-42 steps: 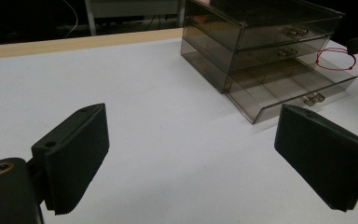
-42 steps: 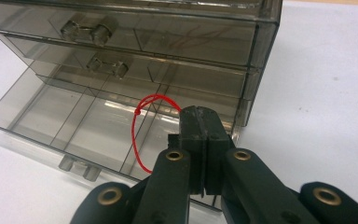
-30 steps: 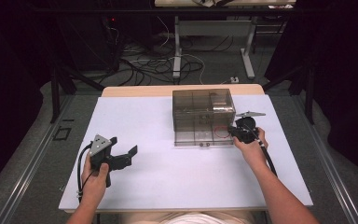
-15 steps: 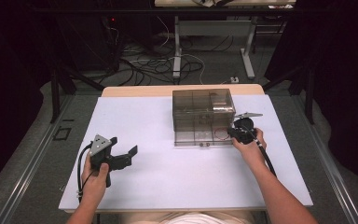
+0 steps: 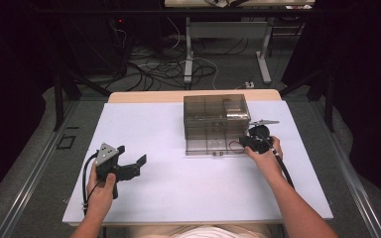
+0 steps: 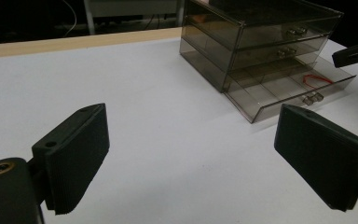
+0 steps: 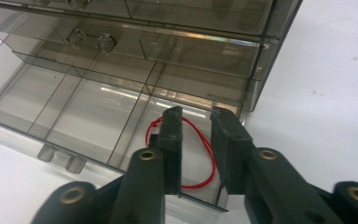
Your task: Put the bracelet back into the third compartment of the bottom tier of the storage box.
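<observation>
A smoky clear drawer chest (image 5: 216, 111) stands at the back right of the white table, its bottom drawer (image 5: 211, 147) pulled out. A red loop of string (image 7: 208, 154) lies flat in the drawer's right-end compartment. My right gripper (image 7: 196, 116) hovers over that compartment. Its jaws have just been opening and now stand a little apart, with the loop on the drawer floor under the gap and not pinched. In the high view the right gripper (image 5: 250, 142) is at the drawer's right end. My left gripper (image 5: 131, 161) rests at the table's left, open wide and holding nothing.
The white table top (image 5: 178, 193) has free room between the two hands and in front of the chest. Its wooden far edge (image 5: 144, 96) lies behind the chest. Cables and metal table legs (image 5: 188, 54) stand on the floor beyond.
</observation>
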A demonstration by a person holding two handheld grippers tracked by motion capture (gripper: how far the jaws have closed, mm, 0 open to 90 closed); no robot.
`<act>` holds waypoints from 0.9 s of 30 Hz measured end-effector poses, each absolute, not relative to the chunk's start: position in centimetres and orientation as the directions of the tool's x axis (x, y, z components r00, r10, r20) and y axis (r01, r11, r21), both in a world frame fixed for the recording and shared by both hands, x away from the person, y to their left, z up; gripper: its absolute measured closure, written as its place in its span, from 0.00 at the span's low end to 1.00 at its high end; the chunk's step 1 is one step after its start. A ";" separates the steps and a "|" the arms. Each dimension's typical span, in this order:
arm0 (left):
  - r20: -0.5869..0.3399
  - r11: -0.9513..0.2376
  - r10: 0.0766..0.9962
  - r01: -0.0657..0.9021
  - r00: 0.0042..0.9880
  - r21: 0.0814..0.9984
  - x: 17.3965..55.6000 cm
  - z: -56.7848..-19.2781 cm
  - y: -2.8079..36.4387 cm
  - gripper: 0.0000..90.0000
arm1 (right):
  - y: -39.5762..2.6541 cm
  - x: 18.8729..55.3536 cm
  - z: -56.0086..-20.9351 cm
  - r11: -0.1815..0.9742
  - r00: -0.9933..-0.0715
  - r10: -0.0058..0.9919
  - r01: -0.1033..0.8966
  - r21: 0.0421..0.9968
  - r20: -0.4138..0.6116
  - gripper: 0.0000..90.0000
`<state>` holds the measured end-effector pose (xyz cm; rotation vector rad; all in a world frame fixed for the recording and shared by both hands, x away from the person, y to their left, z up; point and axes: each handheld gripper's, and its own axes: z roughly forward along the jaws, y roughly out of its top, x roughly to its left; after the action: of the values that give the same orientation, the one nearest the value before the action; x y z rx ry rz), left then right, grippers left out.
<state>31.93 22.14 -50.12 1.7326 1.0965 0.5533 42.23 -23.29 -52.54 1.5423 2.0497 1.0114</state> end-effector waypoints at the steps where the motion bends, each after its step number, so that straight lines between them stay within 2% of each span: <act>1: -0.115 -0.120 0.864 0.421 0.491 0.899 31.9 -50.1 22.1 0.12 | -23.3 42.2 -52.5 0.136 -0.326 0.938 0.663 0.737 0.121 0.77; 14: -0.112 -0.124 0.863 0.420 0.493 0.899 31.9 -50.1 22.1 0.12 | -23.0 42.1 -52.5 0.152 -0.351 0.930 0.633 0.759 0.106 0.59; 16: -0.118 -0.118 0.863 0.423 0.491 0.898 31.9 -50.1 22.1 0.12 | -23.0 42.2 -52.5 0.170 -0.363 0.928 0.613 0.771 0.084 0.52; 27: -0.114 -0.120 0.864 0.421 0.490 0.899 31.9 -50.1 22.2 0.12 | -22.8 42.0 -52.4 0.193 -0.389 0.918 0.602 0.775 0.074 0.41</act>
<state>31.90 22.20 -50.08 1.7337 1.0966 0.5539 42.03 -22.78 -52.38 1.4218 2.0665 1.0487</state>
